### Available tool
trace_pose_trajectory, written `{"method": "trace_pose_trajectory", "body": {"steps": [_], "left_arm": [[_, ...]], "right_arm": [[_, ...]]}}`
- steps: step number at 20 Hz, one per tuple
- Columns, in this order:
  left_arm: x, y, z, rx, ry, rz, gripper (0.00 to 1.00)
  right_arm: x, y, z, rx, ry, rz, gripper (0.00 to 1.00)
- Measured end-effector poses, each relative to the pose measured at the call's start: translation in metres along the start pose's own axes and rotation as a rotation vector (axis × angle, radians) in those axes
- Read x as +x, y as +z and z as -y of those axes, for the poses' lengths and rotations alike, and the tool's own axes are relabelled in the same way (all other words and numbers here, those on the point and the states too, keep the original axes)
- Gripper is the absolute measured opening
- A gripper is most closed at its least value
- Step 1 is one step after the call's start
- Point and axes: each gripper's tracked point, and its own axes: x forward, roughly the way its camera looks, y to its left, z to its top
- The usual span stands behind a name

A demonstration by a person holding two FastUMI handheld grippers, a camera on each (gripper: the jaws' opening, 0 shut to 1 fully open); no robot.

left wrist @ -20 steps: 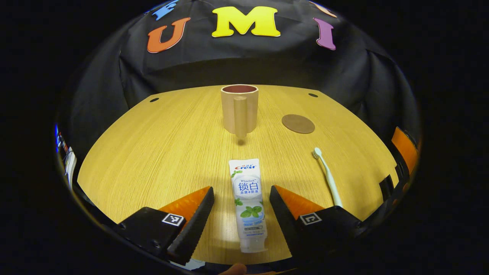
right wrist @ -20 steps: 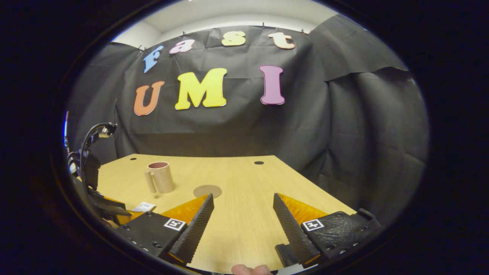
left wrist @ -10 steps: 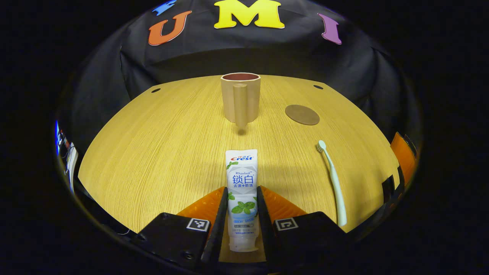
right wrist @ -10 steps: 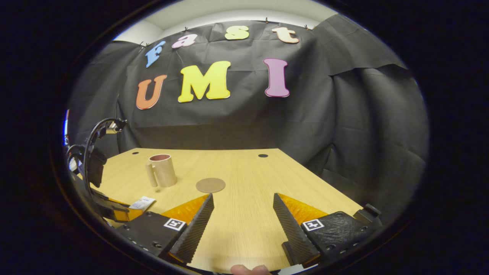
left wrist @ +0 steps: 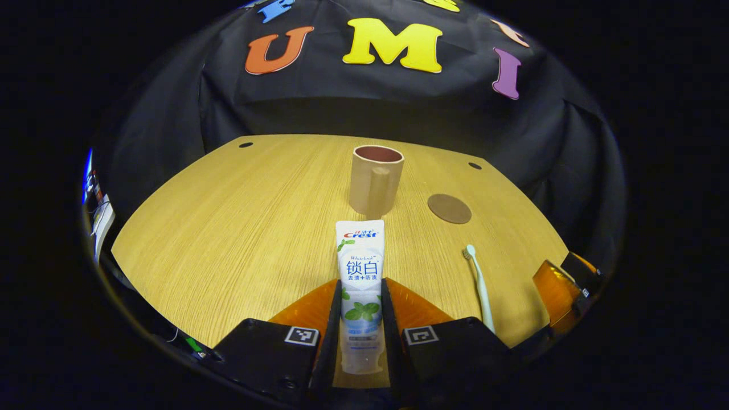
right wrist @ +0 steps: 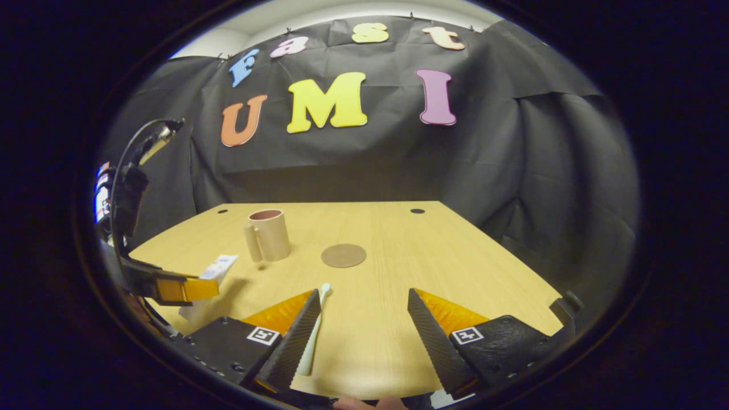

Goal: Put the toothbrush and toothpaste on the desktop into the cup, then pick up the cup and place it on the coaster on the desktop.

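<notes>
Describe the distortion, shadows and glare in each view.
Left gripper view: fisheye bends the desktop edge into an arc; soft sheen on the wood around the toothpaste; frame sharp. Right gripper view: wall and desktop bow outward; the cup casts a small shadow at its handle; no strong glare.

Showing a light wooden tabletop with small dark holes near its far edge, black cloth wall hanging behind.

Beige cup, brown coaster
</notes>
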Motion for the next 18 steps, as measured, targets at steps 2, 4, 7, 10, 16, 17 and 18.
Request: {"method": "trace_pose_trajectory", "body": {"steps": [2,4,7,10,16,17,18], "left_arm": [[-0.011,0.027,-0.002,0.011,0.003,0.061,0.4],[-0.021,0.035,-0.005,0.021,0.009,0.116,0.4],[-0.031,0.051,-0.011,0.02,0.018,0.199,0.4],[-0.033,0.07,-0.014,0.032,0.008,0.261,0.4],[-0.044,0.087,-0.011,0.046,-0.04,0.32,0.4],[-0.047,0.092,-0.009,0.047,-0.049,0.329,0.4],[-0.048,0.094,-0.008,0.05,-0.051,0.336,0.4]], "right_arm": [[0.005,-0.01,-0.021,0.018,0.039,-0.074,0.94],[0.013,-0.025,-0.037,0.025,0.055,-0.166,0.93],[0.024,-0.033,-0.049,-0.011,0.046,-0.216,0.93],[0.042,-0.036,-0.055,-0.048,0.002,-0.231,0.89],[0.081,-0.043,-0.056,0.029,-0.015,-0.313,0.77],[0.082,-0.045,-0.056,0.043,-0.011,-0.335,0.77],[0.09,-0.044,-0.056,0.04,-0.011,-0.325,0.67]]}}
